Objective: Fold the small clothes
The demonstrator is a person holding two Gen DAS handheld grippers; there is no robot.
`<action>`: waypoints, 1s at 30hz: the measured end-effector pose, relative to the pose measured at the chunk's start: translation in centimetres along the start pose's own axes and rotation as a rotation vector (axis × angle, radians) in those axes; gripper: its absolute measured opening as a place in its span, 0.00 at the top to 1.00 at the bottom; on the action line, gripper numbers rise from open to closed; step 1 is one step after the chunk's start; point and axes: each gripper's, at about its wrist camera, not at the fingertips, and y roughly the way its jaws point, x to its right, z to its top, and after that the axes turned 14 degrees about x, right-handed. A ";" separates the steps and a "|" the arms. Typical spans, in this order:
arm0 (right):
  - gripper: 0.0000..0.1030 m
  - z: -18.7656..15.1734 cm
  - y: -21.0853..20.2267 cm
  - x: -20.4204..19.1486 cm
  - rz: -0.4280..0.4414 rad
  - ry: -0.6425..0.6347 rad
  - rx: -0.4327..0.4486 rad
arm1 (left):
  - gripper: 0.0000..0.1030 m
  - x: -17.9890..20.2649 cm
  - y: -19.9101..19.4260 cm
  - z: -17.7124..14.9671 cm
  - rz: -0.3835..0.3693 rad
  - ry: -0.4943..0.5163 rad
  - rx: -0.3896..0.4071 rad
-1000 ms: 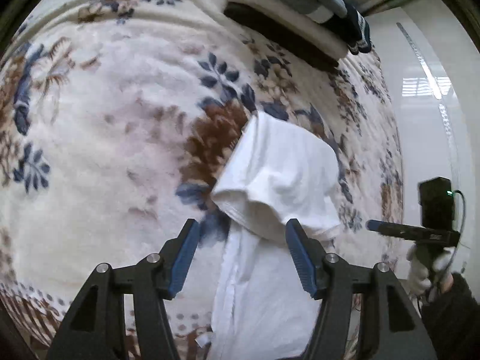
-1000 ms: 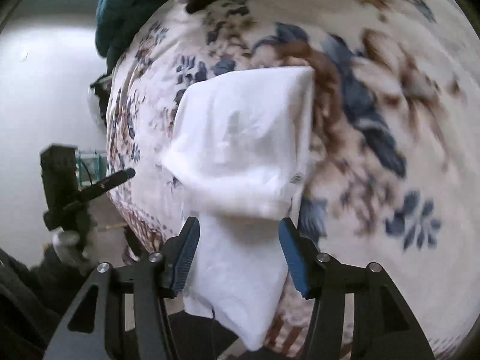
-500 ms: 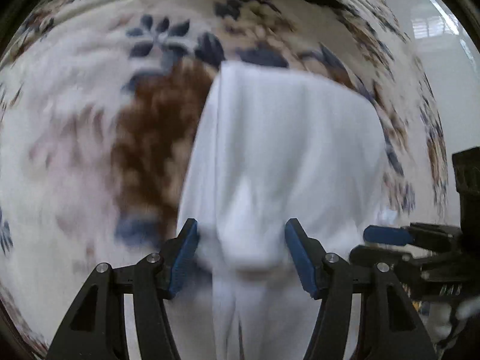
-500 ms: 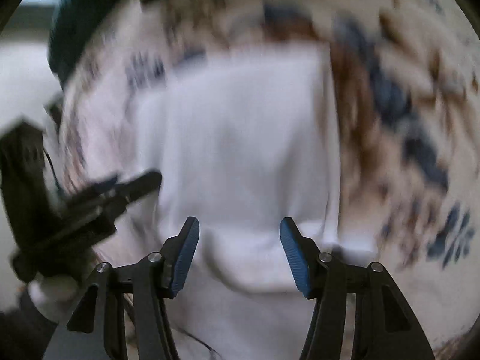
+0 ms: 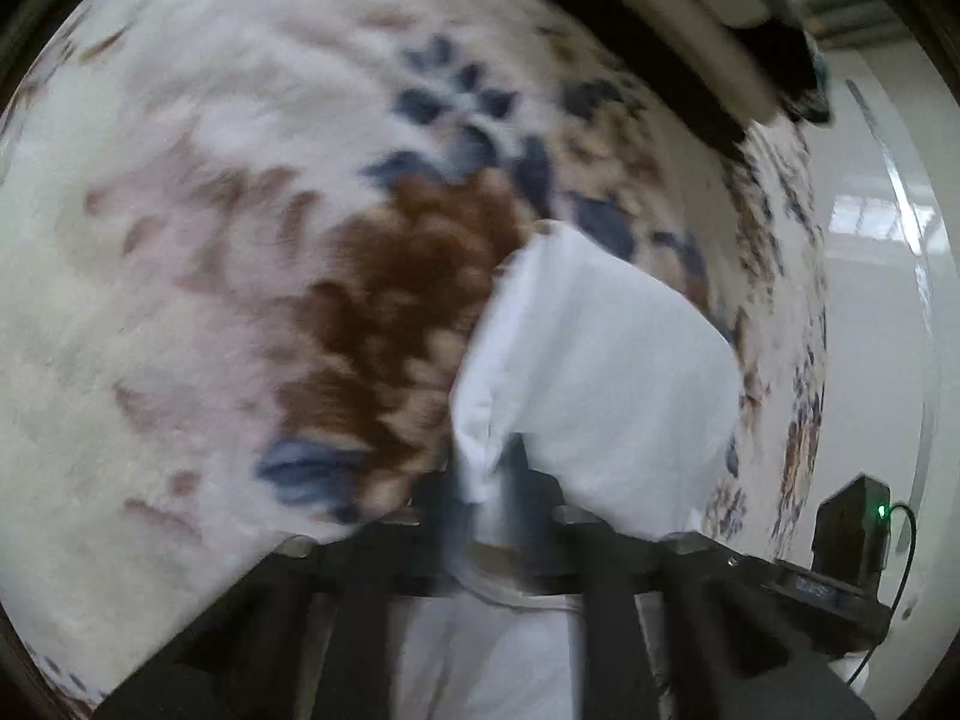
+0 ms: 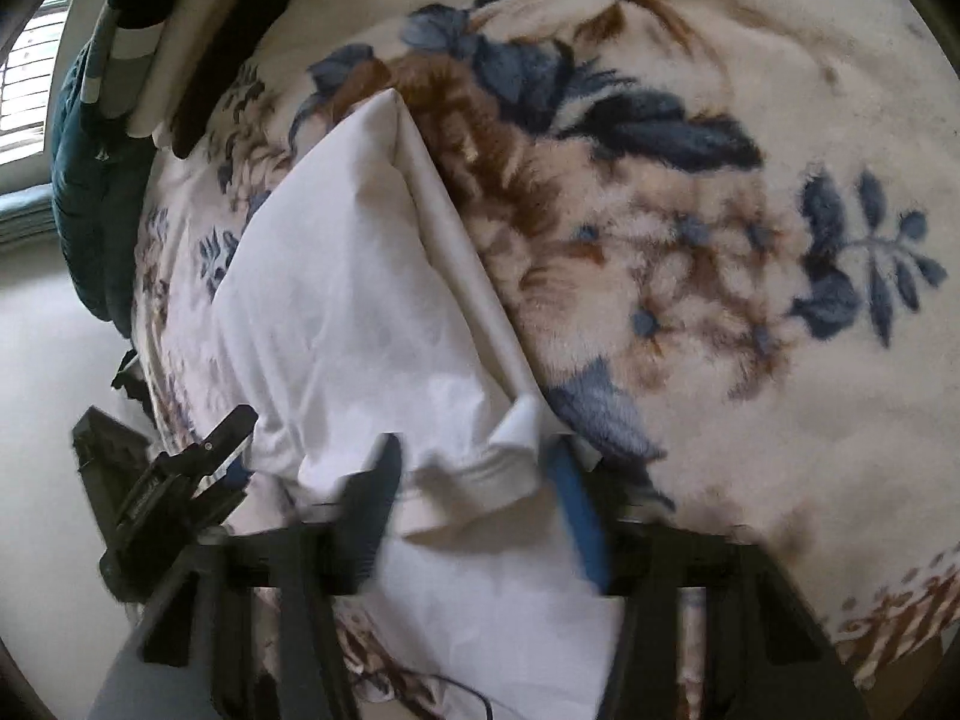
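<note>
Tongs first: left tongs (image 5: pixel 489 483) appear pinched shut on a bunched near corner of the white garment (image 5: pixel 600 378), though blur softens the view; right tongs (image 6: pixel 474 492) straddle the garment's (image 6: pixel 360 312) hemmed near edge, jaws apart, nothing clamped yet. Garment lies part-folded on the floral blanket (image 6: pixel 720 240), sides apparently turned in to a narrow band, near end hanging over the bed edge; judged roughly midway, the lengthwise fold and final smoothing left. Beyond, folded dark clothes (image 6: pixel 96 168) stacked at the blanket's far end; pale glossy floor (image 5: pixel 870 312) and a bright window (image 6: pixel 27 84) behind.
</note>
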 end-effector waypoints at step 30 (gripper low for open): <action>0.52 -4.9 -6.5 3.0 -0.008 -0.091 -0.127 | 0.50 0.8 -7.4 -9.0 0.066 0.111 -0.108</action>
